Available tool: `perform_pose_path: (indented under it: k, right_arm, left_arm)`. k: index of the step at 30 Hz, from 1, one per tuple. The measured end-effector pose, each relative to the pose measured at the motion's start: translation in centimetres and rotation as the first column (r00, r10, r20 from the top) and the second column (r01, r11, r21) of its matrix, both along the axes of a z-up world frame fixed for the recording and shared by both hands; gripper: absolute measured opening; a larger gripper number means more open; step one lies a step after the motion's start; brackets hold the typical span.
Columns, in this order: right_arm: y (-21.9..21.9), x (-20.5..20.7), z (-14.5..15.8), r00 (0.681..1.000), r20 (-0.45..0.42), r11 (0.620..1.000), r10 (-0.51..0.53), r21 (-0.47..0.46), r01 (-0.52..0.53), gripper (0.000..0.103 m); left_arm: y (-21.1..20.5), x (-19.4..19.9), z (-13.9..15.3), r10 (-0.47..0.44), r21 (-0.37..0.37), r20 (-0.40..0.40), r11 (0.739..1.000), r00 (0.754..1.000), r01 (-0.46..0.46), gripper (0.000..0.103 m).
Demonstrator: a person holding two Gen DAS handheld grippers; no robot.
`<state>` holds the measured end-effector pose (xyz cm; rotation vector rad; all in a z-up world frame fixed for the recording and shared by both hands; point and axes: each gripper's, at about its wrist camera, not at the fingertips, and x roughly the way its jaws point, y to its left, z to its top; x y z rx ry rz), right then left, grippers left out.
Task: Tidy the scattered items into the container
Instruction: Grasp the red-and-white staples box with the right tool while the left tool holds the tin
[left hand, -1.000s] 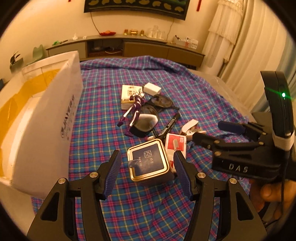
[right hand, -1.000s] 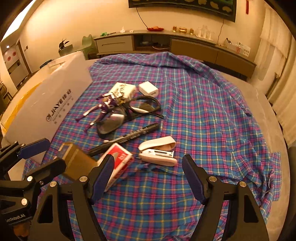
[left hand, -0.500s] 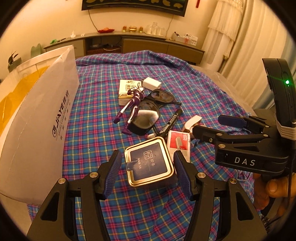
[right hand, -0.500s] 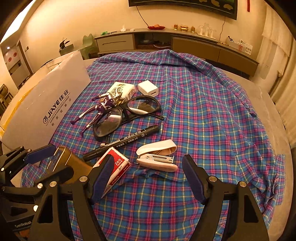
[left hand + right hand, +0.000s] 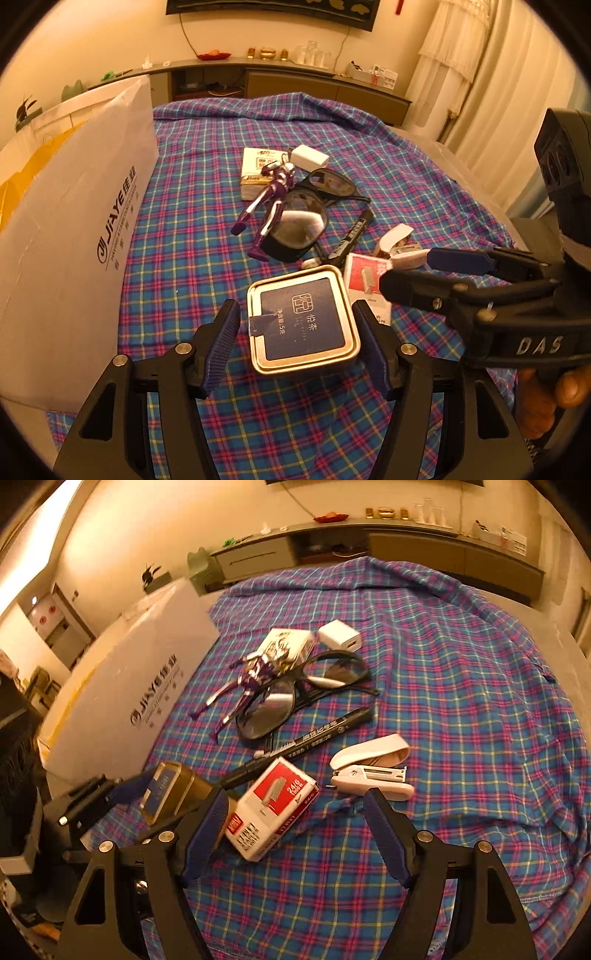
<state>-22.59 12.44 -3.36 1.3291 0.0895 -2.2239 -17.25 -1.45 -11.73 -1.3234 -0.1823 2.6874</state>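
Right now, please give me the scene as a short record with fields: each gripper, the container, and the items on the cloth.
left gripper: open, fingers on both sides of the square tin, contact not clear
right gripper: open, holding nothing, low over the staple box
container: white box, at the left of the cloth
cloth: plaid cloth
loose items: stapler, black marker, glasses, purple figure, white charger, small carton

Left gripper [image 5: 301,343] low at 6 o'clock, jaws spread wide. Right gripper [image 5: 295,834] likewise at 6 o'clock, jaws parted; person's fingers [image 5: 570,384] wrap its handle at 4 o'clock.
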Motion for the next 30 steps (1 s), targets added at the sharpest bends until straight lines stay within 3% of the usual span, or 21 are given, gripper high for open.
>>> perform_pose_path:
  k: [3,5,9,13,16,19,21,23,25,28,30]
  right_arm:
    - [-0.1,-0.2,-0.9,1.0,0.004,0.999,-0.015,0.034,0.015,0.076]
    - [0.4,-0.5,-1.5,0.999,0.008,0.998,-0.034,0.053,0.034,0.076]
    - [0.9,-0.8,-1.6,0.998,0.044,0.999,-0.039,-0.004,0.04,0.076]
    - [-0.9,-1.1,-1.6,0.996,0.087,0.999,-0.014,-0.045,0.018,0.076]
    - [-2.6,-0.8,-2.8,0.995,0.097,1.0,-0.02,0.004,0.02,0.077]
    - [-3.2,-0.1,-3.2,0.998,0.063,0.999,-0.032,0.023,0.031,0.08]
    - [-3.1,0.1,-3.1,0.998,0.052,0.999,-0.04,0.023,0.039,0.078]
    - [-2.6,0.1,-3.1,0.997,0.05,0.998,-0.057,0.02,0.057,0.06]
    - [-2.1,0.0,-3.0,0.996,0.05,0.997,-0.072,0.026,0.071,0.05]
    - [-1.2,-0.3,-3.1,0.994,0.07,0.997,-0.08,0.012,0.079,0.05]
    - [-1.1,-0.4,-3.2,0.993,0.077,0.995,-0.095,0.006,0.095,0.059]
  left_arm:
    - [-0.4,-0.1,-0.7,0.028,-0.045,0.012,0.999,1.0,-0.028,0.065]
    - [-1.4,-0.2,-1.2,0.056,-0.033,0.026,0.998,0.998,-0.055,0.064]
    - [-2.8,-0.6,-1.9,0.095,0.023,0.047,0.995,0.994,-0.096,0.064]
    - [-2.6,-0.5,-2.3,0.095,0.022,0.049,0.995,0.994,-0.096,0.064]
    - [-3.2,-0.2,-2.8,0.113,0.029,0.062,0.993,0.992,-0.115,0.064]
    - [-3.2,0.2,-3.0,0.112,-0.012,0.054,0.994,0.992,-0.112,0.064]
    - [-3.2,0.1,-3.0,0.11,-0.017,0.052,0.994,0.993,-0.109,0.064]
    - [-3.3,0.0,-3.0,0.115,-0.013,0.05,0.993,0.992,-0.115,0.064]
    - [-3.6,-0.2,-2.9,0.128,-0.001,0.049,0.992,0.991,-0.128,0.064]
    - [-4.0,-0.3,-2.9,0.145,0.021,0.048,0.989,0.988,-0.146,0.064]
    - [-4.1,-0.3,-2.9,0.147,0.021,0.041,0.989,0.988,-0.148,0.064]
